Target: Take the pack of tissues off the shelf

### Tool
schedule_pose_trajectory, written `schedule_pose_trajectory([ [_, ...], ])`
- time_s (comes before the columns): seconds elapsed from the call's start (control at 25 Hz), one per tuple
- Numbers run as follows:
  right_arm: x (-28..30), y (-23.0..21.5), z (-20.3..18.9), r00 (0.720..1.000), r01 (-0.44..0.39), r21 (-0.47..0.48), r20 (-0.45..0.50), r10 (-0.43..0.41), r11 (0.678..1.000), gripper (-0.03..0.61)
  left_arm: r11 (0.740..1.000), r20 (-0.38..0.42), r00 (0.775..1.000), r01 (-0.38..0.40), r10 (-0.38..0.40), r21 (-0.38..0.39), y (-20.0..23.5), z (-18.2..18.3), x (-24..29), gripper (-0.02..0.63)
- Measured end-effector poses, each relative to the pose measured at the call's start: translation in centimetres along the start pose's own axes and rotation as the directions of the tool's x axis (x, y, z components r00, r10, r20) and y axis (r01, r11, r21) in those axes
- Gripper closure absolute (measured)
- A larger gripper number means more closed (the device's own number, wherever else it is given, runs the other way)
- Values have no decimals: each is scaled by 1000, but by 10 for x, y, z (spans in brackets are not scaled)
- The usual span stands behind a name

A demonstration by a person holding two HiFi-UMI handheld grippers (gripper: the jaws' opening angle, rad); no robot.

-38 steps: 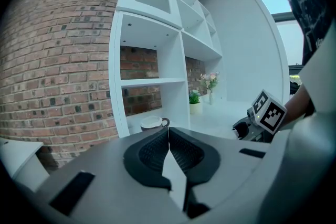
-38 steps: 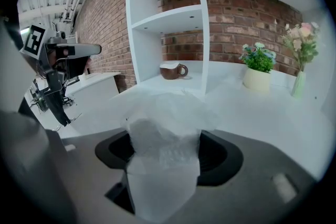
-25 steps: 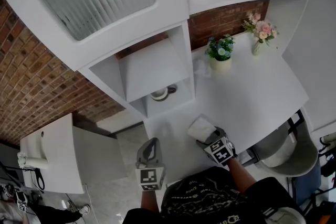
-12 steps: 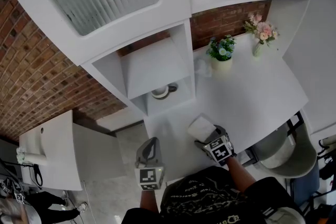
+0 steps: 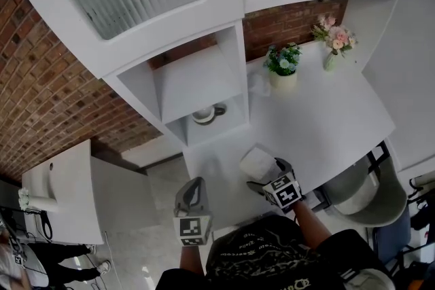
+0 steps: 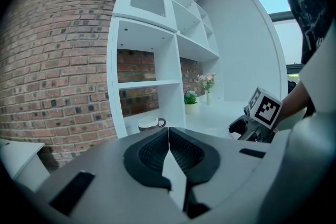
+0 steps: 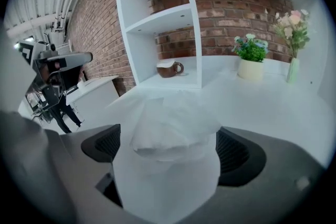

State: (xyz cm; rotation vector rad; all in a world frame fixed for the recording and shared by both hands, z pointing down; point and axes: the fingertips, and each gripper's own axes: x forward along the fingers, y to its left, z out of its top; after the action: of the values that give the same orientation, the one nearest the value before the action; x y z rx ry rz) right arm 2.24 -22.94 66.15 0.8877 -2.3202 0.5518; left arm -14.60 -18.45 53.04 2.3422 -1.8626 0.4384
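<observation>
Pack down, letting go now
Right fingers (image 7: 237, 152) opening, pack of tissues (image 7: 173, 126) between them on the surface (image 7: 273, 107); left fingers (image 6: 149, 155) closed, empty; next, back straight off.

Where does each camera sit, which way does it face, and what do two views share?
Head view: on the person's head, facing steeply down at the white counter; shows the person's shirt, the left gripper and right gripper.
Left gripper view: rides the left gripper, facing the shelf unit over its own shut jaws.
Right gripper view: rides the right gripper, facing the shelf unit over its opening jaws, the pack of tissues between them.
Shared: both gripper views show the mug in the bottom compartment.
</observation>
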Motion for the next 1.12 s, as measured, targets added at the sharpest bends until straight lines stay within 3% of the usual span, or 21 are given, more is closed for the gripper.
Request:
schedule_pose_trajectory([
  [0.28, -30, -3, 28, 993, 43, -9, 107, -42, 999, 17, 1000, 8, 1000, 18, -18, 0, -9, -3, -4, 604],
  [0.44, -47, -12, 43, 981, 135, -50, 150, -126, 990, 17, 999, 12, 999, 34, -34, 1, -16, -2, -6, 604],
  [0.88, -85, 12, 82, 961, 146, -223, 263, -85, 964, 21, 999, 55, 998, 40, -42, 24, -16, 9, -17, 604],
  [1.12, -106, 15, 99, 936, 191, -219, 335, -110, 957, 25, 995, 117, 991, 62, -70, 72, -23, 33, -24, 604],
])
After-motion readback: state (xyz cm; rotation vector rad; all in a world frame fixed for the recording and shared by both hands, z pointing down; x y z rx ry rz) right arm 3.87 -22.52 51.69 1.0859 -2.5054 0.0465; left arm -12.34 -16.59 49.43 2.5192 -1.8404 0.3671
